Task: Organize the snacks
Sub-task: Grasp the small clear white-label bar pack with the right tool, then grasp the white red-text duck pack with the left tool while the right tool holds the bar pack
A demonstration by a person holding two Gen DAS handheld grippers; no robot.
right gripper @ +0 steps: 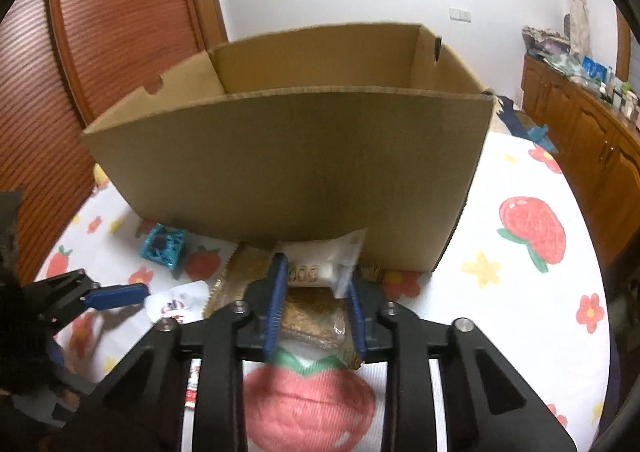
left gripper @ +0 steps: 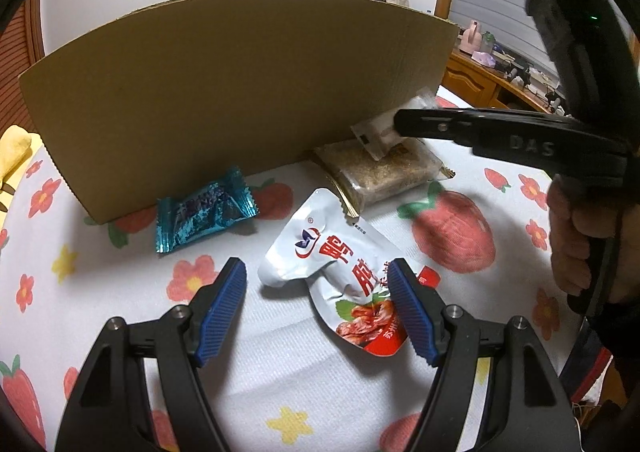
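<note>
Left wrist view: the left gripper (left gripper: pixel 316 308) hangs with fingers spread, empty, over a white duck-meat pouch (left gripper: pixel 340 276) lying in front of the cardboard box (left gripper: pixel 240 91). Right wrist view: the right gripper (right gripper: pixel 316 308) pinches a small white snack packet (right gripper: pixel 320 264) by its middle, just before the box's front wall. The packet looks light, soft and crinkly.

Even indoor light, fisheye-warped edges
</note>
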